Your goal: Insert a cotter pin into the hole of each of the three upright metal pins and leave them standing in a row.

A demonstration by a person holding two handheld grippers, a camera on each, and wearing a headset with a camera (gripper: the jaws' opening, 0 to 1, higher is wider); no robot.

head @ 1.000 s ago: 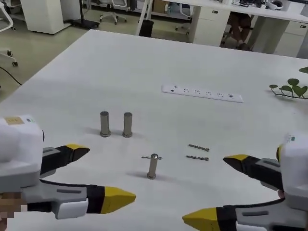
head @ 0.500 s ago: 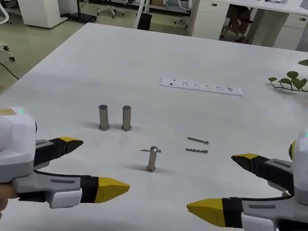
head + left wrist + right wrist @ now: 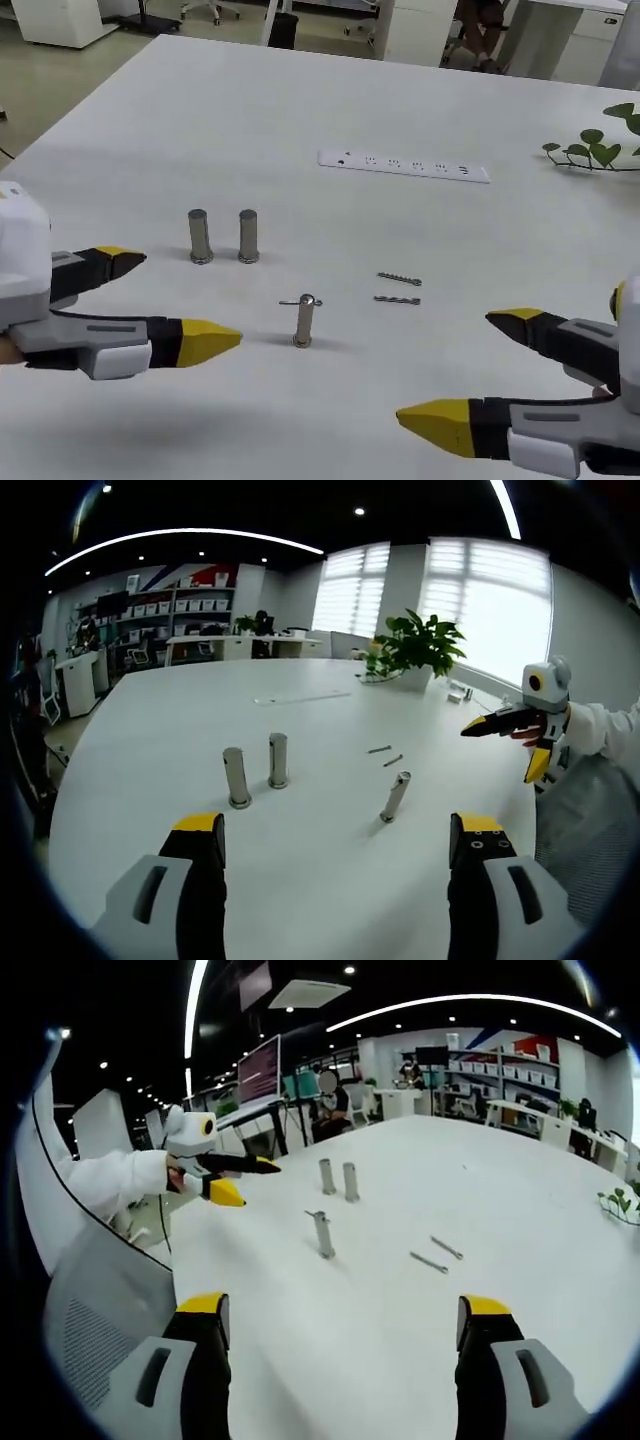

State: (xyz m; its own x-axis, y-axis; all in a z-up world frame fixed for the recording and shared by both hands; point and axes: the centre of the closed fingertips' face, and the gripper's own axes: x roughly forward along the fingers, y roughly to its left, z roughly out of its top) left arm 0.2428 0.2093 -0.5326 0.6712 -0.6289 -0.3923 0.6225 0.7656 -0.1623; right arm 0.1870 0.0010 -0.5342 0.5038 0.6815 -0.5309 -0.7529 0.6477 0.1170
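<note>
Pins in the head view: two bare pins (image 3: 200,236) stand side by side on the white table (image 3: 300,110). The third pin (image 3: 304,322) stands nearer, apart from them, with a cotter pin (image 3: 292,301) through its top. Two loose cotter pins (image 3: 399,279) lie to its right. The left gripper (image 3: 178,300) and right gripper (image 3: 460,367) are spread wide and hold nothing. Left gripper view: jaws wide apart, pins on the table ahead. Right gripper view: jaws wide too, third pin (image 3: 322,1234) nearest.

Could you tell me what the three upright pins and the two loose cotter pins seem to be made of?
Upright pins: apparently steel, dull grey with a soft sheen along their sides. Loose cotter pins: thin grey wire, probably metal too, too small to judge finish.
</note>
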